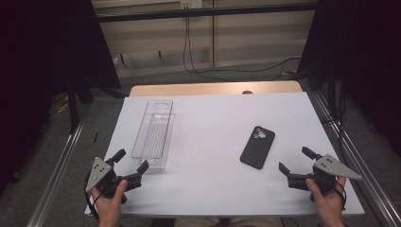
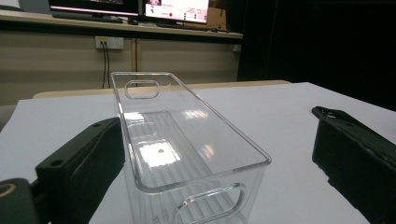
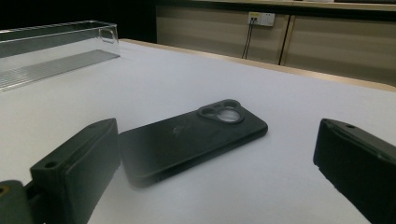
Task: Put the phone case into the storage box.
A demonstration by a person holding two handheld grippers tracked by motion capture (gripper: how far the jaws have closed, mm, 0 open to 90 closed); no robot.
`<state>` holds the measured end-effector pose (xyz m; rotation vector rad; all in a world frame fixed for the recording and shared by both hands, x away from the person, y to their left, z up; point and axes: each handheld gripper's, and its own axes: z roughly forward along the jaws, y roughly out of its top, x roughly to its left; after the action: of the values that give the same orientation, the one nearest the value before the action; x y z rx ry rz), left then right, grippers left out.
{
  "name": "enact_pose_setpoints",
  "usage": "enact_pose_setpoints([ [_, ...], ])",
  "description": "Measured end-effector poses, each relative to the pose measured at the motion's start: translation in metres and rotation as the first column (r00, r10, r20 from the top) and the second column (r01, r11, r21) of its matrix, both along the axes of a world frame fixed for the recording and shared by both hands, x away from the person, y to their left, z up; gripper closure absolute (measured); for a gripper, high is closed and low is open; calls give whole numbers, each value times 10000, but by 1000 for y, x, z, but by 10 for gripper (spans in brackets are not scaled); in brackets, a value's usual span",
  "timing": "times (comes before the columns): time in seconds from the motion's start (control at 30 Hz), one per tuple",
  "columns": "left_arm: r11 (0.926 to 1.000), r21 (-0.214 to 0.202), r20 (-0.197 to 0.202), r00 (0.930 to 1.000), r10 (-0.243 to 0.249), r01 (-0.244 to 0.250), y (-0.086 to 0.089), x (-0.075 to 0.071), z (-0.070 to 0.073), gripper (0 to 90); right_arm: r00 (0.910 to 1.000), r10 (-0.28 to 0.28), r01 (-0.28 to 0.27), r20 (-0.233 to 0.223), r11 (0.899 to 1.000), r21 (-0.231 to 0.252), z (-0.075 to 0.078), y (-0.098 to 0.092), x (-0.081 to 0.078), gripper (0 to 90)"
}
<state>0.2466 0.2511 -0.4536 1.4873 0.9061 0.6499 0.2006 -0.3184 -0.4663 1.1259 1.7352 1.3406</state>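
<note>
A black phone point(image 1: 257, 146) lies back-up on the white table point(image 1: 213, 123), right of centre; the right gripper view shows the phone point(image 3: 187, 140) close ahead. A long clear plastic bin point(image 1: 153, 135) stands empty at the left. My left gripper point(image 1: 131, 161) rests open at the front left, just short of the bin's near end. In the left gripper view the bin point(image 2: 187, 149) stands between the jaws, and the pads do not press on it. My right gripper point(image 1: 296, 161) is open at the front right, pointed at the phone, nothing between its jaws.
A wooden strip point(image 1: 215, 89) runs along the table's far edge. Metal rails point(image 1: 56, 165) flank both sides. Cables point(image 1: 194, 61) hang at the back wall. Open white surface lies between the bin and the phone.
</note>
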Motion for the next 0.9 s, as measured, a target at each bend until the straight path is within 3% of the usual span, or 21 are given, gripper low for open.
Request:
enact_pose_setpoints([
  [0.5,9999,-75,-75,9999,-128,128,-1,-1,-1,27,9998,60,-56,-181,9997,226,-3,0,4,11],
  [0.77,9998,-36,-61,9998,-204,203,0,-3,-1,27,9996,281,-281,-82,9996,24,-1,10,4,10],
  [0.9,9998,23,-141,9997,-198,198,0,-2,-1,27,9983,511,-515,-280,9986,-115,-3,13,7,9],
])
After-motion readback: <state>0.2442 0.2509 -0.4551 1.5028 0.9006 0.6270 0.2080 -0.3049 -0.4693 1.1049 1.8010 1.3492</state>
